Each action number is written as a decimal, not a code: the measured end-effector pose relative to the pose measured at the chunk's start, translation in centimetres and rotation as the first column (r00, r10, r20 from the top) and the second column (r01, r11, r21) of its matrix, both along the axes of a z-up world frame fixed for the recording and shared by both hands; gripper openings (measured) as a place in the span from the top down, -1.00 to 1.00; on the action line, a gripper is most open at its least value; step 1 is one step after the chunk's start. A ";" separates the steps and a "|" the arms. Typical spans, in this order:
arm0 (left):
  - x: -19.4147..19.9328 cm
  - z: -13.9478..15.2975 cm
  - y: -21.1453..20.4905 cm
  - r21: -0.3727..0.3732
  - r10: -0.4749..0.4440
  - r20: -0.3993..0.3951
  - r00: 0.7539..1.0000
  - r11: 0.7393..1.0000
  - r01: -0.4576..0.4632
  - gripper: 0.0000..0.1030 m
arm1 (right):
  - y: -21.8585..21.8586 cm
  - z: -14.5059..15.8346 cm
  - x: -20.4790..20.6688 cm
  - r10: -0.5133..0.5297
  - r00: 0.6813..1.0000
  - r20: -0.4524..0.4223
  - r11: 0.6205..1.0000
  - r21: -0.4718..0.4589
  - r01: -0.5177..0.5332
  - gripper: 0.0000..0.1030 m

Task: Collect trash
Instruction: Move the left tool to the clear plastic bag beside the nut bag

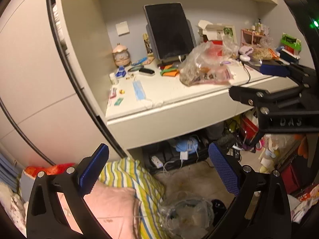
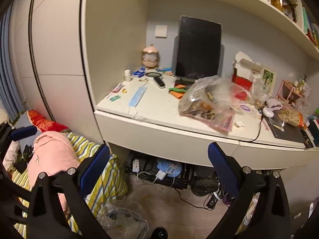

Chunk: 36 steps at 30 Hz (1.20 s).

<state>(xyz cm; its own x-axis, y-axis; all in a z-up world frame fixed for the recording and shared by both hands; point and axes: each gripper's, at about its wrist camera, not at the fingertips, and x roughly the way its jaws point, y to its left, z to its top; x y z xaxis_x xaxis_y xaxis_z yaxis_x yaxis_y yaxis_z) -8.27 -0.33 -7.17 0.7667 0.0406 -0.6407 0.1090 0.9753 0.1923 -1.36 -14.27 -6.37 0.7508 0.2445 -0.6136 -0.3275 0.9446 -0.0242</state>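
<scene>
Both claws, left (image 1: pixel 158 167) and right (image 2: pixel 158 167), gape wide, empty; tabletop (image 2: pixel 159 107) holds clear trash bag (image 2: pixel 207 99), face mask (image 2: pixel 137 96), possibly crumbs.

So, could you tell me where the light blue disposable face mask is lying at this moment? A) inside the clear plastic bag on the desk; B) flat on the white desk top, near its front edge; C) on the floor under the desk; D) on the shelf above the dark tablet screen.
B: the light blue disposable face mask lies flat on the white desk top, left of the clear plastic bag.
</scene>
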 end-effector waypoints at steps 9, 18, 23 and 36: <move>4.5 2.4 -3.1 -0.002 -0.057 0.040 0.998 0.998 0.057 -0.89 | -4.0 2.4 2.1 -0.074 0.996 0.050 0.997 -0.001 0.074 -0.86; 10.5 3.2 -6.6 0.000 -0.101 0.044 0.994 0.995 0.101 -0.89 | -8.2 3.4 6.5 -0.139 0.988 0.068 0.990 0.013 0.138 -0.86; 14.2 3.0 -9.0 0.000 -0.126 0.035 0.991 0.992 0.126 -0.89 | -10.7 3.1 9.3 -0.170 0.984 0.054 0.985 0.026 0.169 -0.86; 22.9 0.7 -15.0 0.013 -0.161 -0.020 0.987 0.987 0.161 -0.89 | -17.4 0.8 15.8 -0.235 0.972 -0.010 0.972 0.015 0.235 -0.87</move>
<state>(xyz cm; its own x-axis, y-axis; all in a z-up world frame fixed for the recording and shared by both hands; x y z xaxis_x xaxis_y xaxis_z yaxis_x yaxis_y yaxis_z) 14.63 -15.37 -6.46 0.7520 -0.0731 -0.6551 0.2682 0.9418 0.2028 14.42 -31.68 -5.60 0.7837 0.0720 -0.6170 -0.0966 0.9953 -0.0065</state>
